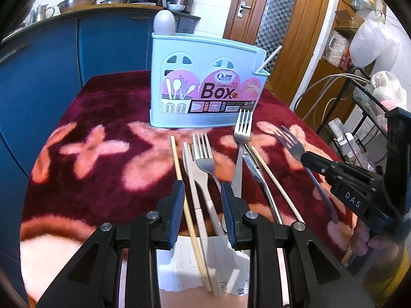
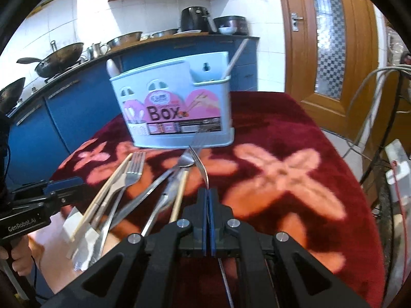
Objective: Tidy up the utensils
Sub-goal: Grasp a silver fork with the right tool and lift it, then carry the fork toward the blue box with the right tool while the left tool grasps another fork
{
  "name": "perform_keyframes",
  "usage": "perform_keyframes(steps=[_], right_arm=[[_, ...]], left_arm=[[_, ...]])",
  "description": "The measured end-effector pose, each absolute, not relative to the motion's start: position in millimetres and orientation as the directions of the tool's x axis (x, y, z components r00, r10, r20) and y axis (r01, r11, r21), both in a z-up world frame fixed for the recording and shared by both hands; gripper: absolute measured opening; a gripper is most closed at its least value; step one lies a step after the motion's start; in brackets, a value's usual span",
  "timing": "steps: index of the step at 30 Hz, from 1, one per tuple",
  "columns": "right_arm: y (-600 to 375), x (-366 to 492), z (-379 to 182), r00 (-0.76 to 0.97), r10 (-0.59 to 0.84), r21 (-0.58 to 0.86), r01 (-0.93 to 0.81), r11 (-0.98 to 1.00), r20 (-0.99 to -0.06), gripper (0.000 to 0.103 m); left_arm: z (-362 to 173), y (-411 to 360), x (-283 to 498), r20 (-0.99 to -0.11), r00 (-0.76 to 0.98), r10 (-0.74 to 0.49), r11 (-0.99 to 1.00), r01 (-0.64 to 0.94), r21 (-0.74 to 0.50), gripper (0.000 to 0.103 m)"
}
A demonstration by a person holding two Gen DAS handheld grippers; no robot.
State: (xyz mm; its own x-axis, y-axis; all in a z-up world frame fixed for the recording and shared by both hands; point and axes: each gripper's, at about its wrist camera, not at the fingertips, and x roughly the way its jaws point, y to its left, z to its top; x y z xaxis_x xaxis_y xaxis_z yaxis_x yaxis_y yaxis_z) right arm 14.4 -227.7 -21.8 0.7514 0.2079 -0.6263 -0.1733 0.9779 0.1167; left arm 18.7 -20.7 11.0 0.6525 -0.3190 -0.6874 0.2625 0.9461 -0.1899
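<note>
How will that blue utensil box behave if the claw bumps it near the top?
The blue utensil box stands tall on a narrow base on plush cloth, so it may tip. It looks like thin plastic holding little, so probably light and easily shoved.

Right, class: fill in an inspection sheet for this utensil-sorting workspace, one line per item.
Surface: table under a dark red floral cloth.
Job's things: pale blue utensil box upright at the back, a chopstick leaning out of its end compartment; forks, a white knife and loose chopsticks lie in front.
Clutter: white paper under the utensil handles.
Grippers: left gripper open, its fingers either side of the knife and a fork, not pressing; right gripper shut on a fork.
Cables: grey cables hang beside the table.
Surroundings: blue cabinets, pans on the counter, wooden door.
</note>
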Motion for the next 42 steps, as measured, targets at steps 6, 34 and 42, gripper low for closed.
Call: perform_keyframes(steps=[6,34,42], right_arm=[[-236.6,30.2,-37.7,0.7,0.192,0.133,-0.139,0.981,-0.687,0.003],[-261.8,48.1,-22.1,0.686,0.26,0.257,-0.11,0.96,-0.68,0.003],[-278.3,42.9,-1.5,0.734,0.284,0.294,-0.12,0.948,-0.616,0.003]], left_arm=[[13.7,-36.0,24.6,-0.696,0.637,-0.332,0.938,0.3,-0.173,0.029],[9.8,-82.5,63.0,-0.733,0.599,-0.322,0.935,0.324,-0.146,0.029],[7.5,-116.2,80.0,-0.748,0.59,-0.304,0.934,0.339,-0.113,0.029]])
